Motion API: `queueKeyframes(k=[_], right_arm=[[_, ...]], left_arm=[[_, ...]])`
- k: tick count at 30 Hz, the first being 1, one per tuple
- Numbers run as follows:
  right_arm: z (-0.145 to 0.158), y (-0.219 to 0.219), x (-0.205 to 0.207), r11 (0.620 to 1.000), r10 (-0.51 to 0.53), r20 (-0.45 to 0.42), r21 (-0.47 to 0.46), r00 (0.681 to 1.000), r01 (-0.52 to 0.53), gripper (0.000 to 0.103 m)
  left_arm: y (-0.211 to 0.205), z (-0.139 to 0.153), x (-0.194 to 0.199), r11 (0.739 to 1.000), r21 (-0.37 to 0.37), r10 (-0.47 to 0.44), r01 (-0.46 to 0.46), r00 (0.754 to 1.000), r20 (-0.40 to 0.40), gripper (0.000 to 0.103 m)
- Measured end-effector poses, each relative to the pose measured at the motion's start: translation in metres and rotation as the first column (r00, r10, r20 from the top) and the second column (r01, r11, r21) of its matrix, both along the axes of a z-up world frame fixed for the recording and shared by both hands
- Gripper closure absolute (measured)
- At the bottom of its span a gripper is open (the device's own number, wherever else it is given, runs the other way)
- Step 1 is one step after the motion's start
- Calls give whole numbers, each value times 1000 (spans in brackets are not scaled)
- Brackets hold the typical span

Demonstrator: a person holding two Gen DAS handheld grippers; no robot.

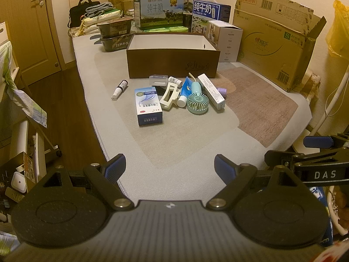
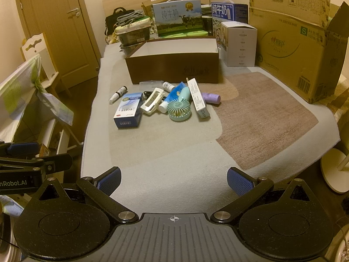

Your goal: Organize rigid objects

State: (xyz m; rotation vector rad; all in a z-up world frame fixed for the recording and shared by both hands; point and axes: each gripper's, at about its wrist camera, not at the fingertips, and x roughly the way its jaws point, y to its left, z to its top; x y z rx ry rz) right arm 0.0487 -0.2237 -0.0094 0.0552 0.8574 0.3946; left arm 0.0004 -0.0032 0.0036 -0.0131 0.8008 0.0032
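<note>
Left wrist view shows the left tongs (image 1: 170, 166) spread wide and empty over the near edge of the bed (image 1: 174, 142), well short of the clutter; the right tongs (image 2: 173, 180) hang released and empty alongside. The things to sort lie heaped just in front of the open brown box (image 1: 172, 63): a blue-and-white carton (image 1: 148, 107), a cream hair claw (image 1: 169, 96), a blue tube (image 1: 185, 91), a mint handheld fan (image 1: 197, 102), a long white carton (image 1: 211, 91), a lilac bottle (image 2: 211, 97) and a small spray bottle (image 1: 119, 89) off to the side. I reckon the risk is the crowding: the fan, tube and claw touch, so closing on one could drag or flip its neighbour, and the round bottles may roll on the soft cover.
</note>
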Motion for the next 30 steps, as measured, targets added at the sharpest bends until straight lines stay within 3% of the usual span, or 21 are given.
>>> queueKeyframes(k=[21,30], right_arm=[[-1,4,7,1000,4,-14,-1,1000,-4,0],[-8,6,19,1000,8,-39,0,999,-8,0]], left_arm=[[-5,0,5,1000,1,1,-1,1000,-8,16],[6,-11,28,1000,4,8,-8,1000,-27,16]])
